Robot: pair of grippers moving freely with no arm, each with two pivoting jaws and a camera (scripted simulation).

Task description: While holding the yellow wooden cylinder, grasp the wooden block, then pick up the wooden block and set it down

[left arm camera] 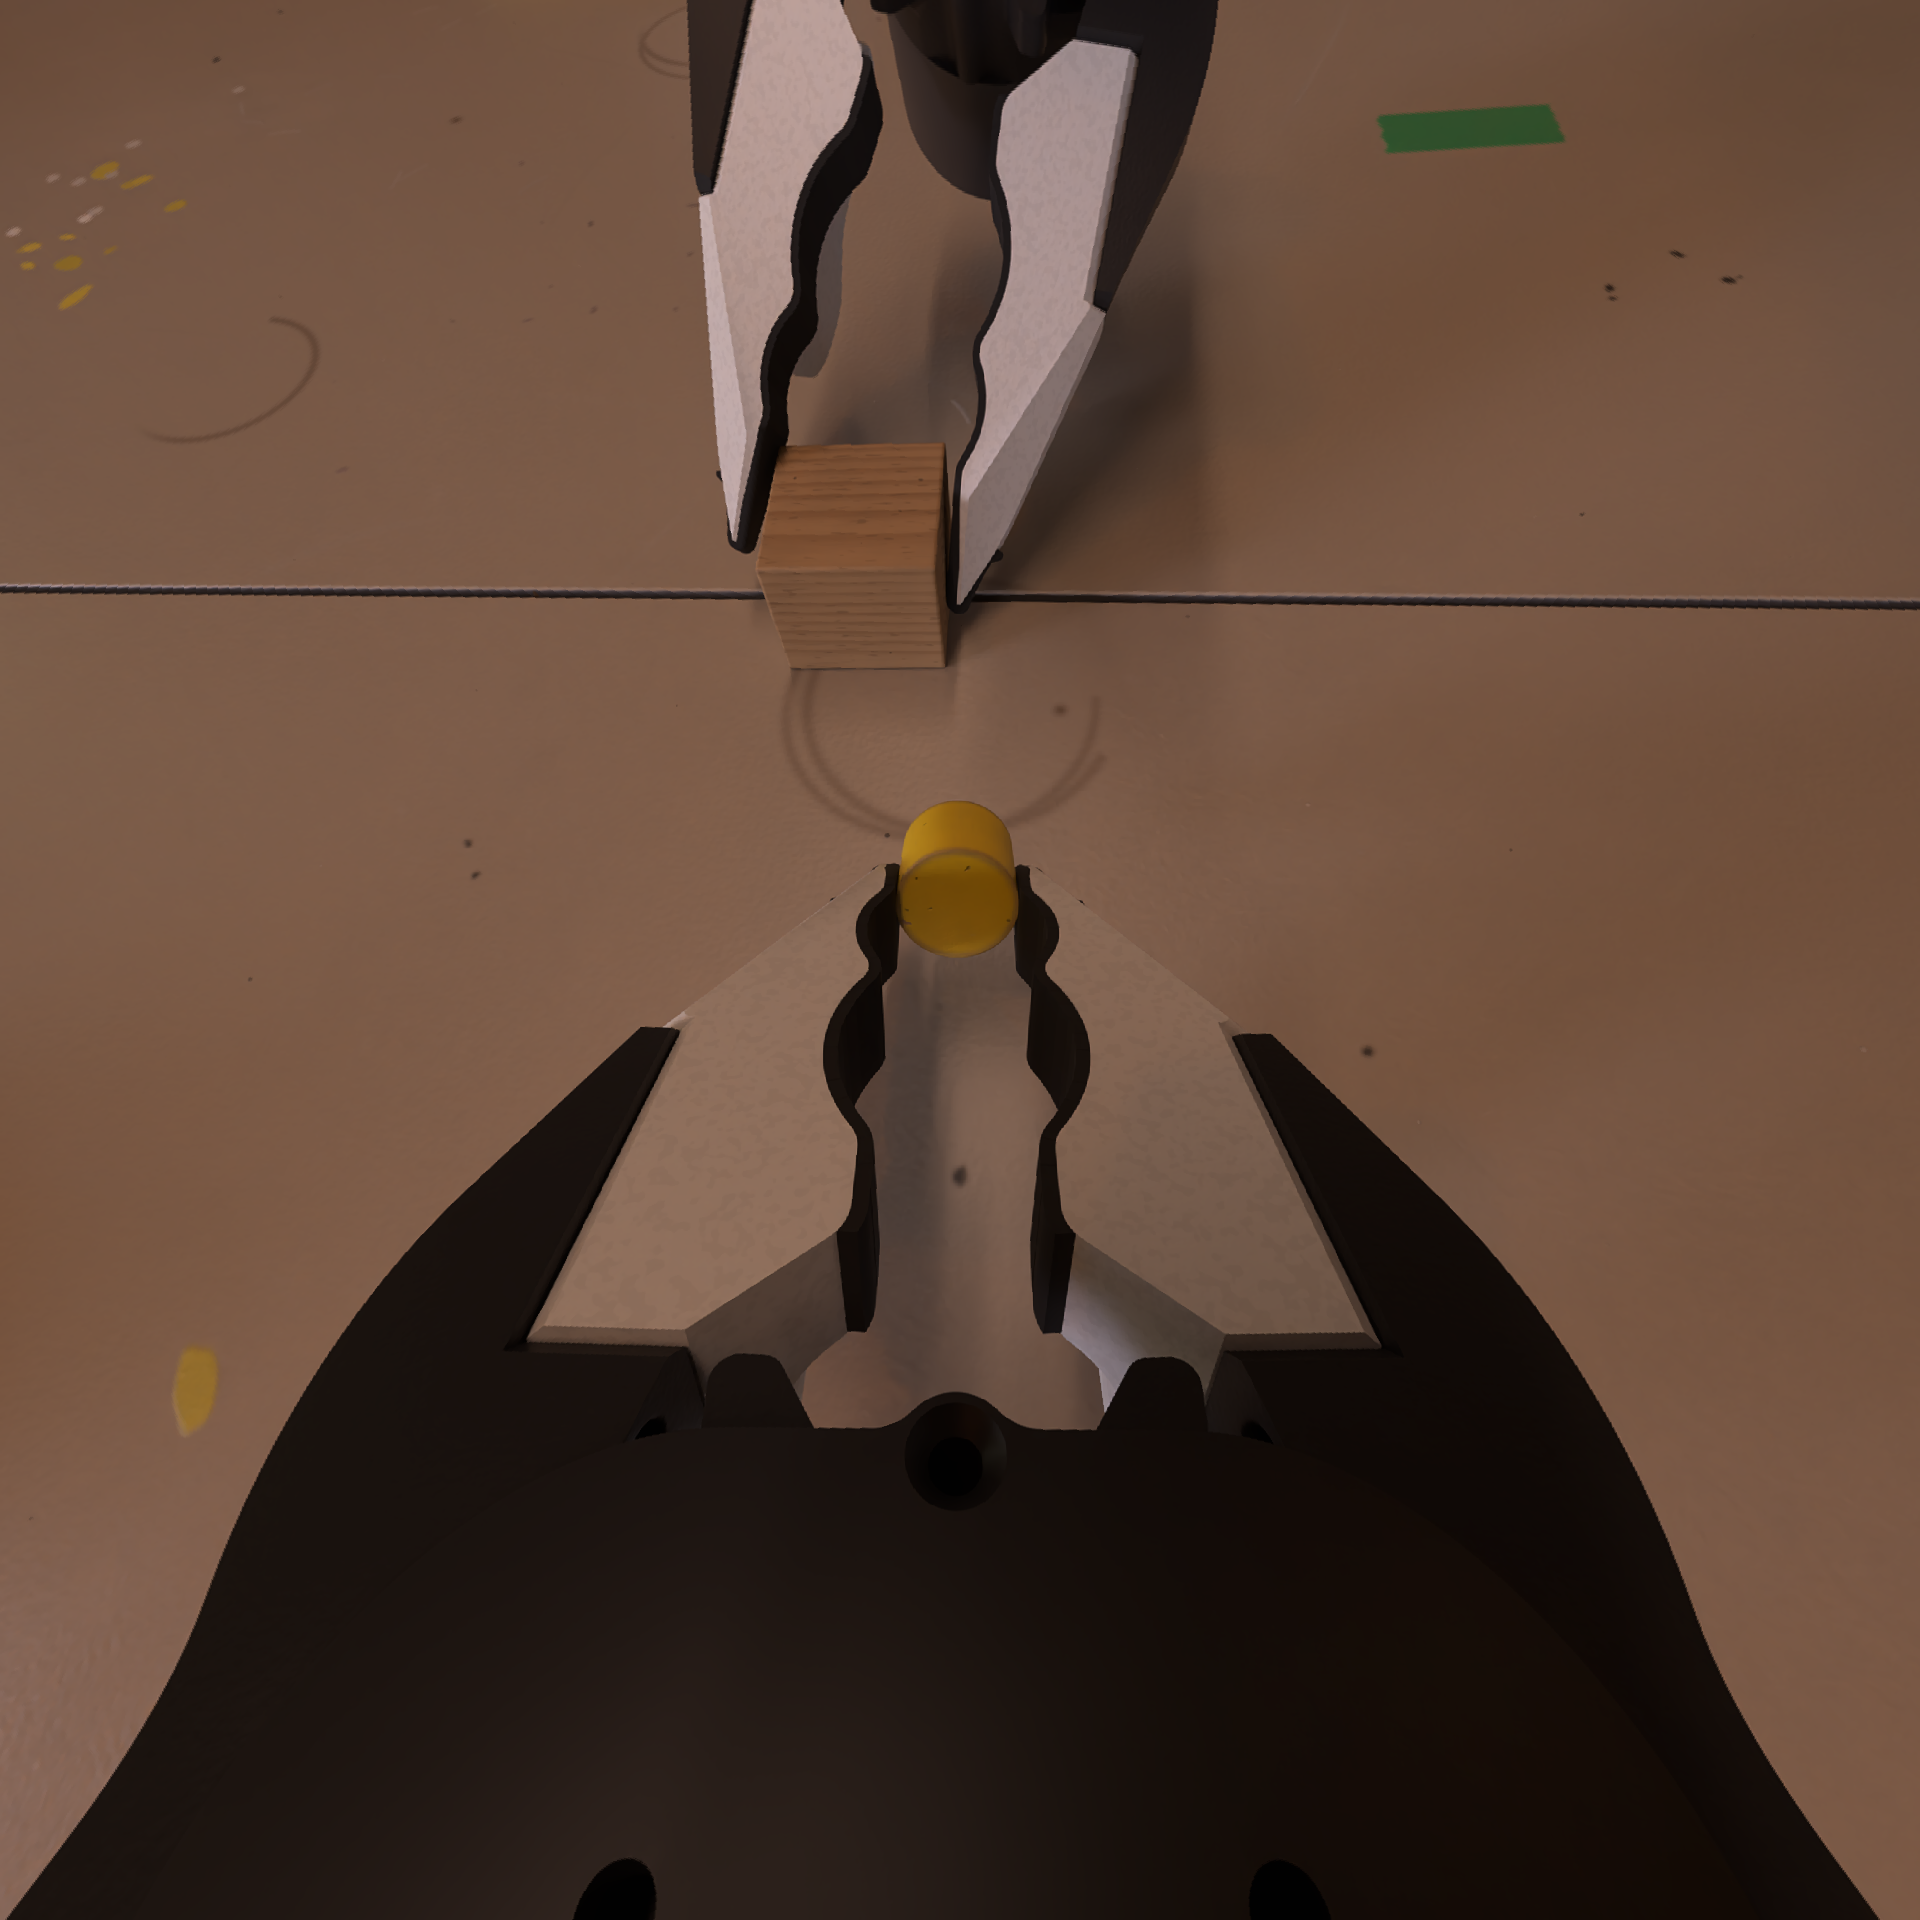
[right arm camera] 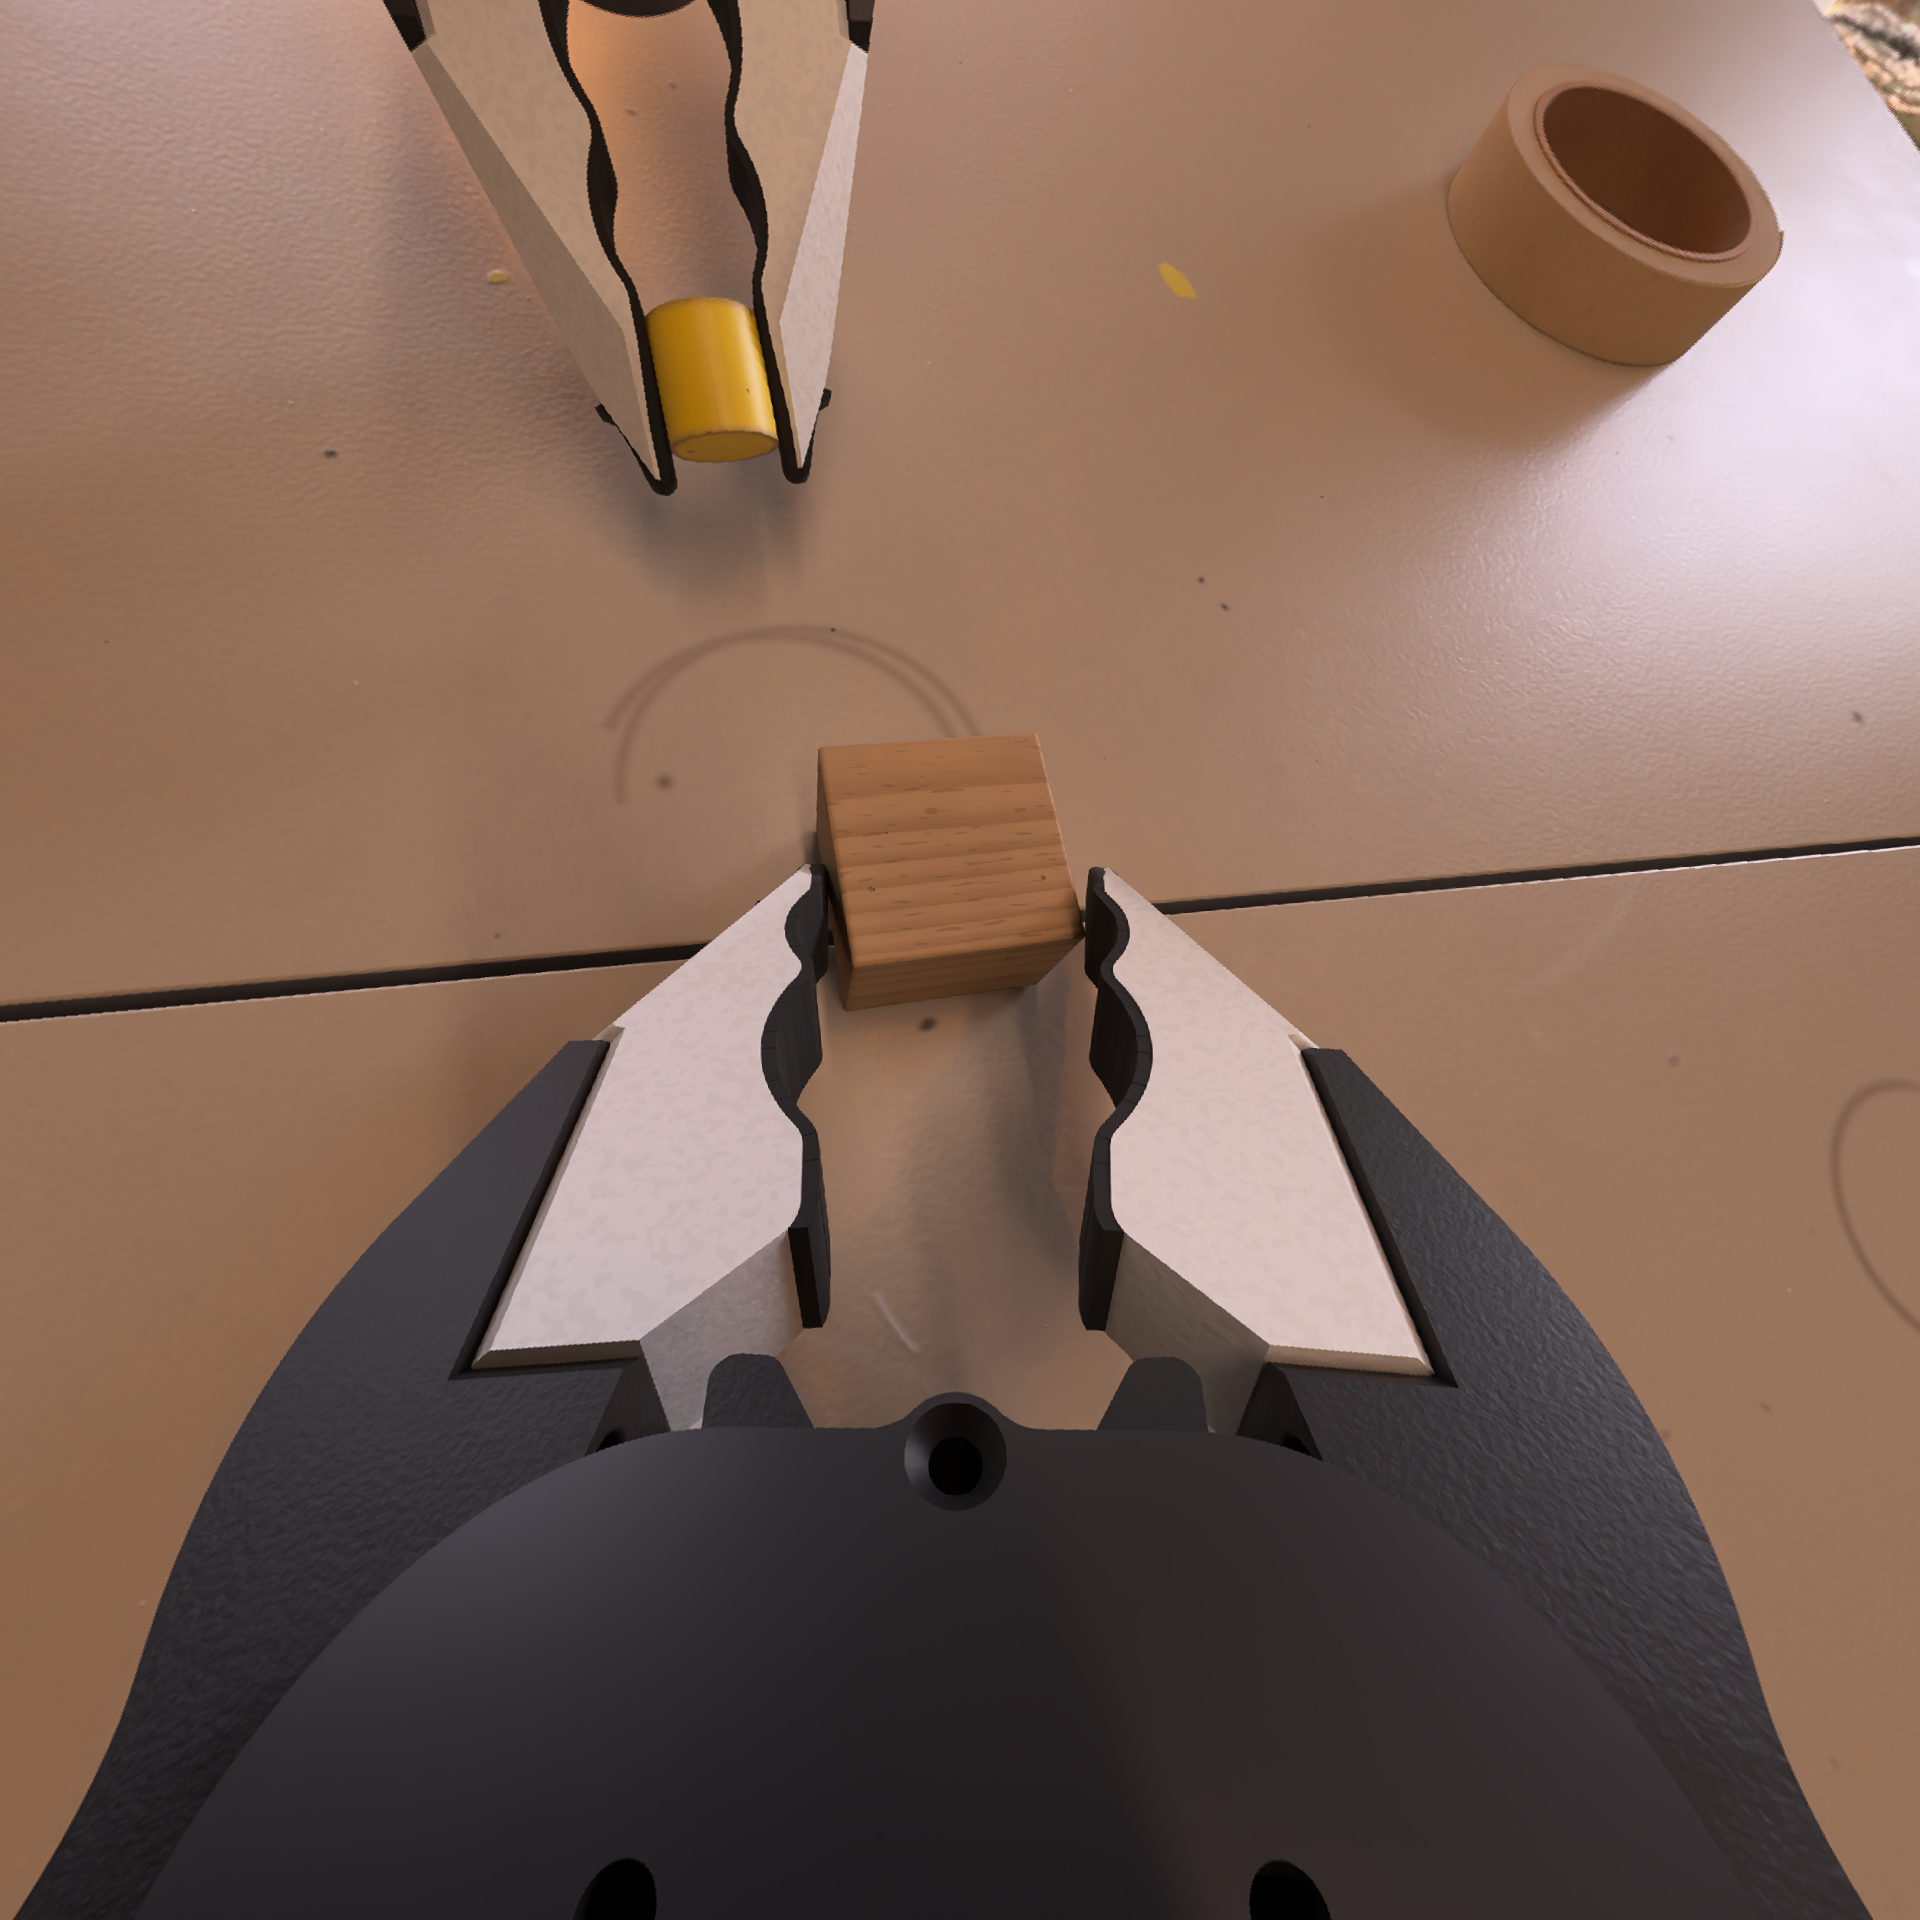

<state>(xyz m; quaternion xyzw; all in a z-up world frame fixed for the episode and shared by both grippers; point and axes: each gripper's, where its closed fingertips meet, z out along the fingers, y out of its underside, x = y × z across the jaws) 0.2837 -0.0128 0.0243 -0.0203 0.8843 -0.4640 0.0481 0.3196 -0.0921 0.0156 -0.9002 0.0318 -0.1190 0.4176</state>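
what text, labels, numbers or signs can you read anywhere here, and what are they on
None: no readable writing shows in either view.
wooden block: only wood grain.
yellow wooden cylinder: plain, a few dark specks.
roll of brown tape: no print visible.
green tape strip: blank.
table: only ring marks, paint flecks and a seam.
Both hand-held grippers, left and right: no markings.
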